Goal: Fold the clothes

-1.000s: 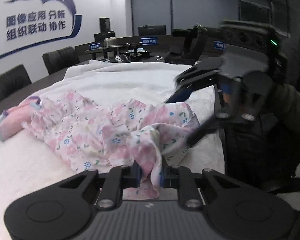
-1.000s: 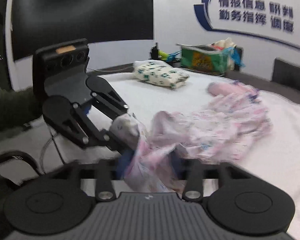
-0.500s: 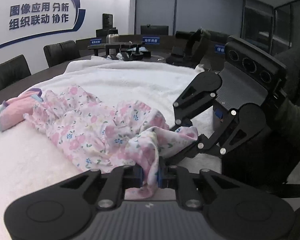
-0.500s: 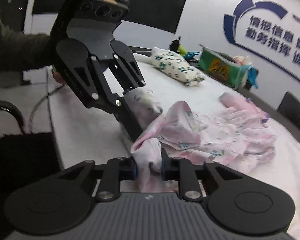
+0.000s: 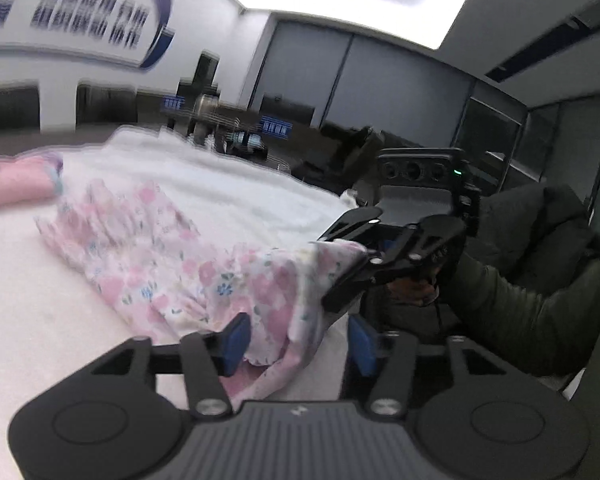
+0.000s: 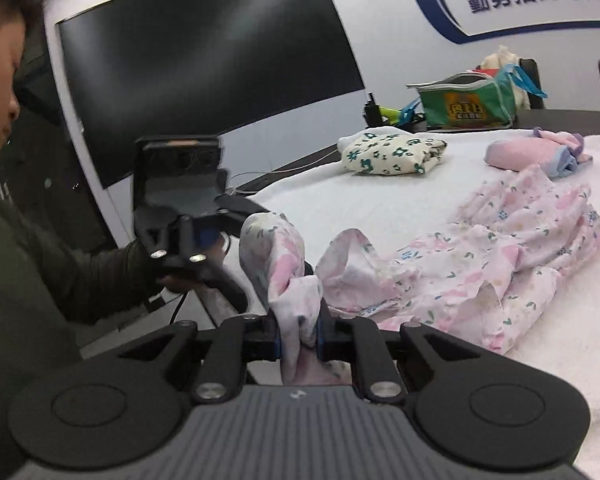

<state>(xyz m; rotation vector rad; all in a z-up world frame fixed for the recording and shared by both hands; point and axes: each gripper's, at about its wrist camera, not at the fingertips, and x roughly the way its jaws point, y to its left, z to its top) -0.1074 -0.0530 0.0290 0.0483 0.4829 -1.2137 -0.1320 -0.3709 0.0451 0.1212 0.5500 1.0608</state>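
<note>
A white towel-like cover (image 6: 400,204) spreads over the long surface, and the pink floral garment (image 6: 500,248) lies rumpled along its near edge, trailing back toward the far side where a small pink folded piece (image 6: 516,154) and a green-flowered folded bundle (image 6: 392,152) sit; beyond them, at the dark far edge, stands a green bag (image 6: 468,104). The garment looks thin, light and very limp (the sort of cloth that sags and bunches wherever it is not held), so it should handle easily but will not keep a shape unless pulled taut; my guess is that the best holds are on a hem or corner at two well-separated points, not on the bunched middle. The right gripper (image 6: 298,338) has its jaws closed tight on a twisted wad of the cloth at the near edge. The left gripper (image 5: 296,340) is opening, its blue pads (image 5: 236,338) standing clear of the fabric, though a fold still hangs loosely between them. A person's sleeve (image 5: 532,308) reaches in behind the right-hand tool.
</note>
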